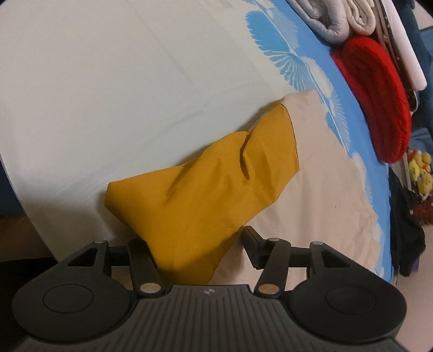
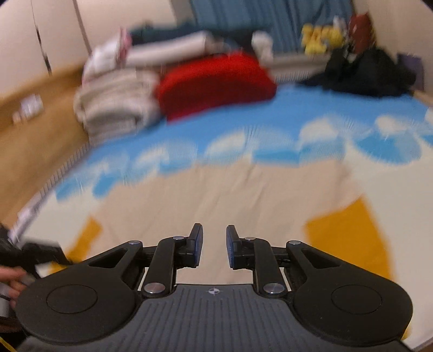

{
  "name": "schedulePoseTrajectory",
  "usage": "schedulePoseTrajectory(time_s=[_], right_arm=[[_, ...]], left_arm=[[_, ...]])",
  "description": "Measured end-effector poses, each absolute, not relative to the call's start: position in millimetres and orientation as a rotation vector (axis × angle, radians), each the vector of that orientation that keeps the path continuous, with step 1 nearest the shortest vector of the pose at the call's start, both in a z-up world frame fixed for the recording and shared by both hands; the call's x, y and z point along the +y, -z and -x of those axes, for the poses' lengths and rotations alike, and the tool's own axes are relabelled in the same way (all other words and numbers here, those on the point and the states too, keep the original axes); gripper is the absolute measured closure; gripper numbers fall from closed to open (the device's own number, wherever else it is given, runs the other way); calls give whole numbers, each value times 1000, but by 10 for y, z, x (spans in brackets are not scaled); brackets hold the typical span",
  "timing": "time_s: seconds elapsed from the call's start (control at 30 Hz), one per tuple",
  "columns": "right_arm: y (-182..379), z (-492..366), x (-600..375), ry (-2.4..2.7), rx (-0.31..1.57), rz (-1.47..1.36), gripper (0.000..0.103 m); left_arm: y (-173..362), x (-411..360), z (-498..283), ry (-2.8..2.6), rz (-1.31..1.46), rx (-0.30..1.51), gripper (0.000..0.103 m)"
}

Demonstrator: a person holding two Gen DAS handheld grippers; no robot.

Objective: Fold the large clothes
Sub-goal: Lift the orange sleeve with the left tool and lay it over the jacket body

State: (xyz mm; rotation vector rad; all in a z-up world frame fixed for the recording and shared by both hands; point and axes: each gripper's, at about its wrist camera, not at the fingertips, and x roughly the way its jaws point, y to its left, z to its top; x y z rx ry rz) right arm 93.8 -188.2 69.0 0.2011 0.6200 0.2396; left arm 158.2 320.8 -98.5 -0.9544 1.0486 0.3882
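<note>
Beige-and-mustard garment (image 1: 311, 195) on bed, left claw (image 1: 193, 243) tilted down, probably released.

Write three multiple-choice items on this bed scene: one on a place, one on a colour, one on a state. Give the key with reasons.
1. Where does the red knit lie?
A. On the blue part of the bedspread, beside the folded towels
B. On the yellow sleeve
C. On the floor

2. What colour is the sleeve at the left gripper?
A. Green
B. Mustard yellow
C. Black

3. How does the right gripper stand?
A. Shut on the sleeve
B. Shut on a towel
C. Open, nothing between its fingers

Key: A, it lies on the blue pattern next to the towels; B, the cloth reads mustard yellow; C, a clear gap shows only the beige garment beyond.
</note>
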Motion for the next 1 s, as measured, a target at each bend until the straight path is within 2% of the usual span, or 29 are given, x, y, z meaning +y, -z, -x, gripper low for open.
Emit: schedulePoseTrajectory(time_s=[0.07, 0.1, 0.2, 0.3, 0.4, 0.57, 0.67, 0.8, 0.9, 1.0], right_arm=[[-947, -820, -2195, -238, 535, -207, 82], [-1054, -776, -2351, -236, 497, -204, 82], [-1328, -677, -2833, -204, 403, -152, 81], [-1354, -638, -3297, -123, 373, -115, 81], [-1200, -665, -3691, -27, 424, -160, 81], [-1131, -548, -3968, 2, 402, -153, 81], [-1140, -501, -4124, 0, 377, -223, 81], [-1106, -514, -4297, -2, 367, -314, 81], [-1062, -545, -4407, -25, 393, -354, 81], [-1029, -582, -4503, -42, 423, -370, 81]], left_arm=[[920, 3148, -1598, -391, 918, 1022, 64], [873, 3108, -1591, -378, 906, 999, 78], [648, 2903, -1590, -358, 805, 938, 86], [287, 2561, -1590, -300, 619, 843, 87], [-85, 2063, -1533, -209, 408, 722, 88], [-614, 829, -1430, 8, 77, 574, 89], [-761, -55, -1354, 160, -43, 524, 89], [-496, -1235, -1312, 328, -182, 559, 90], [-4, -1988, -1270, 425, -299, 668, 88], [492, -2384, -1332, 508, -370, 850, 74]])
